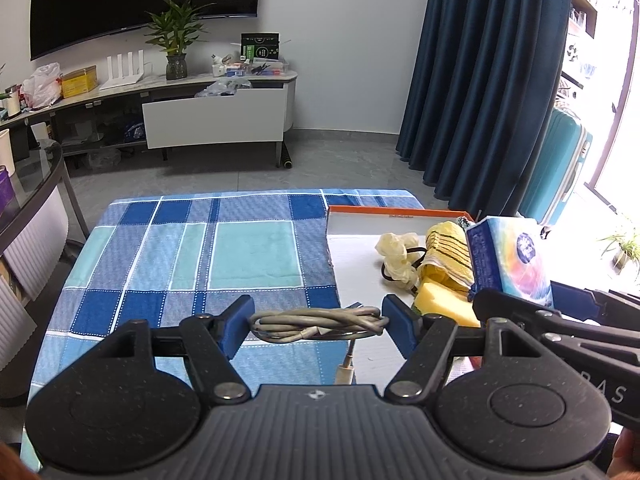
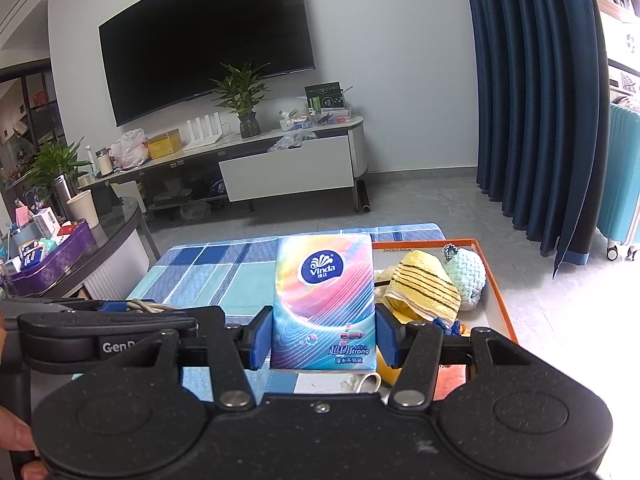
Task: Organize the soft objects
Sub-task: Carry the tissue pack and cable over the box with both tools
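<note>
My left gripper (image 1: 318, 326) is shut on a coiled grey cable (image 1: 316, 322), held above the edge of the blue checked tablecloth (image 1: 200, 256) beside the orange-rimmed white box (image 1: 360, 256). My right gripper (image 2: 323, 334) is shut on a colourful Vinda tissue pack (image 2: 324, 300), held upright over the box; the pack also shows in the left wrist view (image 1: 508, 260). In the box (image 2: 496, 300) lie a yellow striped towel (image 2: 424, 284), a pale green knitted item (image 2: 466, 276), a yellow sponge (image 1: 444, 308) and a cream scrunchie (image 1: 396, 256).
A glass side table (image 2: 120, 232) with a purple tray of small items stands to the left. A TV cabinet (image 2: 280, 160) with an open drawer lies ahead across the grey floor. Blue curtains (image 2: 532, 100) and a teal suitcase (image 2: 624, 184) are at the right.
</note>
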### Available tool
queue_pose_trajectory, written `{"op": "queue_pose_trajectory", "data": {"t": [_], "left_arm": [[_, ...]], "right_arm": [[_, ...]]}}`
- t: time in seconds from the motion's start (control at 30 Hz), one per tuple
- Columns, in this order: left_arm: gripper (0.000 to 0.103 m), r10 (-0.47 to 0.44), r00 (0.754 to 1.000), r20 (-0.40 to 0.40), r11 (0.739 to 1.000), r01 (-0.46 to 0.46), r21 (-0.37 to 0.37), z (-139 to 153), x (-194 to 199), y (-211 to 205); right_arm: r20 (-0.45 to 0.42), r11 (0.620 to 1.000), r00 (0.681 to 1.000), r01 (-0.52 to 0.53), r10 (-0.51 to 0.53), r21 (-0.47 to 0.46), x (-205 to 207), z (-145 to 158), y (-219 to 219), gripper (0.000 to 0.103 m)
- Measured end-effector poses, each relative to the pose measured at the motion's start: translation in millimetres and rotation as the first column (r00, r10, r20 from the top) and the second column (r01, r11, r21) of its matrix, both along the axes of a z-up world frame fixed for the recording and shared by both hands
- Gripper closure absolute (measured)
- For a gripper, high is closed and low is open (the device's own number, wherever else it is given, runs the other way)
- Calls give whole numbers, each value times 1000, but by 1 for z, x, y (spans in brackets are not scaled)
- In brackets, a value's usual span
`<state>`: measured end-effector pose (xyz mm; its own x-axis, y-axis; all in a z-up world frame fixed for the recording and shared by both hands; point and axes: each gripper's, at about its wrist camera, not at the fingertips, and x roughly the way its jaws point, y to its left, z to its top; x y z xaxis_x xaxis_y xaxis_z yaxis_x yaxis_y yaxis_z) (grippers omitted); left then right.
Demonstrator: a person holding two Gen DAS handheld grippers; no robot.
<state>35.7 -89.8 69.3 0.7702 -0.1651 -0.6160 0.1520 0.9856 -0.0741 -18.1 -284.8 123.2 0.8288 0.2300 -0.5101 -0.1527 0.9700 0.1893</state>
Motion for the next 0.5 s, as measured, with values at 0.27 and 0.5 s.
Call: {"op": "queue_pose_trajectory", "data": {"t": [0.27, 0.5], "left_arm": [[32, -25, 1000, 0, 1000, 25, 2, 0, 0, -12], [32, -43, 999, 1, 999, 43, 4, -1, 1, -20]], "right_arm": [[-1, 1000, 1000, 22, -22, 1, -1, 0, -9, 40], [0, 999, 999, 40, -40, 0, -2, -1, -16, 40]]}}
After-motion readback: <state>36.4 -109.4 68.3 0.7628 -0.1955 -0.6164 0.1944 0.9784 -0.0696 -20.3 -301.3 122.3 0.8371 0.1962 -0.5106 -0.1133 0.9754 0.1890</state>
